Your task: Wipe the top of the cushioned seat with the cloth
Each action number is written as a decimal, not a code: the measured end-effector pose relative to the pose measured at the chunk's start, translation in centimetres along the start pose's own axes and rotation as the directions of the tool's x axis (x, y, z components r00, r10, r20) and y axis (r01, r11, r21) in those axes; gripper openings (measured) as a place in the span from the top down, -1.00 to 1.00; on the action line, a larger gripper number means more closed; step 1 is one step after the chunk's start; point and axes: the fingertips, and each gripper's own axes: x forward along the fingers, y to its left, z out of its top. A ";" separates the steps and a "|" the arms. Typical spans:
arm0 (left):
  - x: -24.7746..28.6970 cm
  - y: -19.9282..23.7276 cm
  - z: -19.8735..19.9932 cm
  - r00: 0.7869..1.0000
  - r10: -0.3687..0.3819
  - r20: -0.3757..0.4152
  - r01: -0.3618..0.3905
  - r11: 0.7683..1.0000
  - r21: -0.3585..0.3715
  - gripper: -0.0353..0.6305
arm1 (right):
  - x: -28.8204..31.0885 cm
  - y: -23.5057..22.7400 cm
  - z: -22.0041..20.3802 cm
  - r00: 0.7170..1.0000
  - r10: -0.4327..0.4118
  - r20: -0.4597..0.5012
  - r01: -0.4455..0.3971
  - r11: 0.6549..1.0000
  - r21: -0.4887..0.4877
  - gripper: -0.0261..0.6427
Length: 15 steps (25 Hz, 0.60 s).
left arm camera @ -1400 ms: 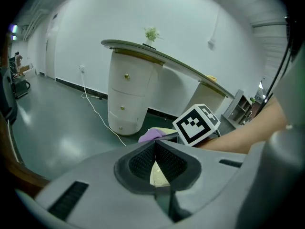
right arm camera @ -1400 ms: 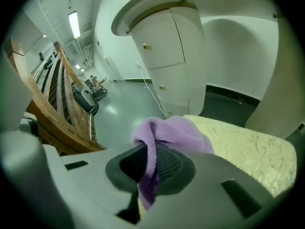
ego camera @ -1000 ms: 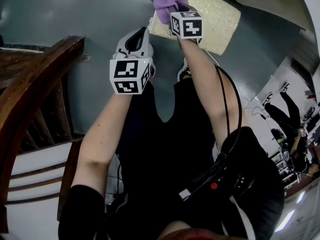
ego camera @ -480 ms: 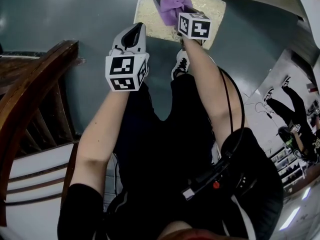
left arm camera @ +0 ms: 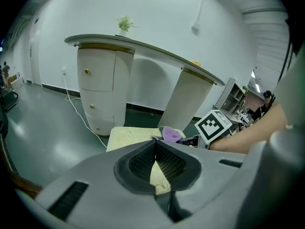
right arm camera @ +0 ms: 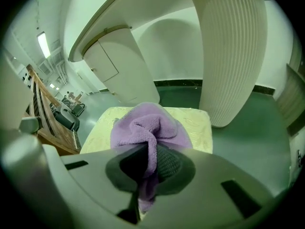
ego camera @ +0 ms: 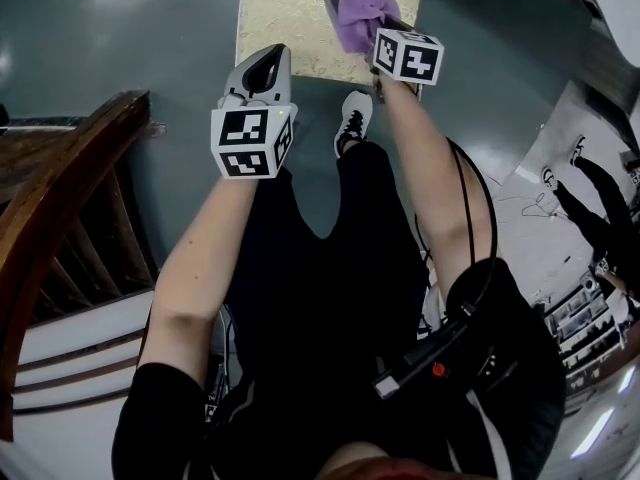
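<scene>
Glossy grey-green flooring is filling the head view, with a wooden stair rail crowding the left. Far ahead, the purple cloth is sitting over the cushioned seat, toward its right side. In the left gripper view, the left gripper is pinching closed on nothing, with a white counter beyond. In the right gripper view, the right gripper is clamping the cloth, and a ribbed pillar is rising behind the seat.
</scene>
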 end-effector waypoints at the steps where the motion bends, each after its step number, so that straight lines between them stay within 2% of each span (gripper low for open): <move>1: 0.1 -0.4 0.1 1.000 0.001 0.000 -0.001 1.000 0.002 0.88 | -0.4 -0.8 -0.1 1.000 -0.004 0.003 0.004 1.000 0.009 0.85; 9: 1.0 -3.2 0.3 1.000 0.009 -0.004 -0.009 1.000 0.017 0.88 | -3.1 -6.4 -1.1 0.998 -0.064 0.019 0.062 0.993 0.099 0.85; 12: 1.1 -3.8 0.7 1.000 0.012 -0.002 -0.012 1.000 0.021 0.88 | -4.0 -8.7 -1.4 0.995 -0.101 0.003 0.101 0.991 0.085 0.85; 15: 1.2 -3.3 1.5 0.999 0.031 0.015 -0.031 0.999 -0.017 0.88 | -5.0 -10.7 -1.5 0.990 -0.143 -0.002 0.143 0.987 0.073 0.86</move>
